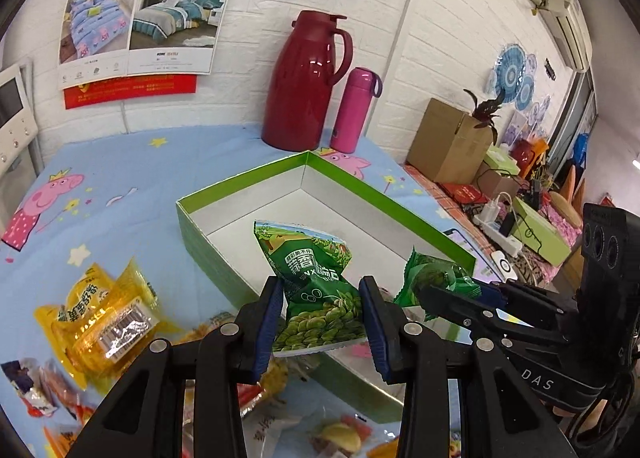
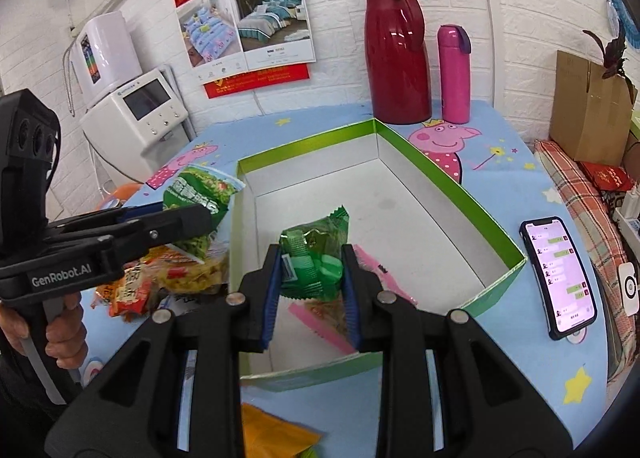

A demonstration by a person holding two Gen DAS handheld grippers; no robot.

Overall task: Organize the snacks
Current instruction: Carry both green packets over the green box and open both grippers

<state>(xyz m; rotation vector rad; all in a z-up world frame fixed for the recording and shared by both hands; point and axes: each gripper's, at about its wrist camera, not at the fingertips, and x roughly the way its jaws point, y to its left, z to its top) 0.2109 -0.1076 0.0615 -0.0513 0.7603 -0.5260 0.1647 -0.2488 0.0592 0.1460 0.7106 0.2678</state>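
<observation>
Blue cartoon-print cloth is covering the bench [image 2: 500, 178], and a green-walled box [image 2: 460, 194] is sitting open on it, nearer the far edge. At the box's left wall the left claw [image 1: 322, 312] is clenching a green pea snack bag [image 1: 316, 282]. Over the box's near end the right claw [image 2: 310, 278] is gripping a smaller green packet [image 2: 312, 258], above a pink packet [image 2: 332, 332] lying inside.

Green box [image 2: 460, 194], white inside, maroon jug [image 2: 396, 54], possibly pink wrapper [image 2: 320, 328]
</observation>
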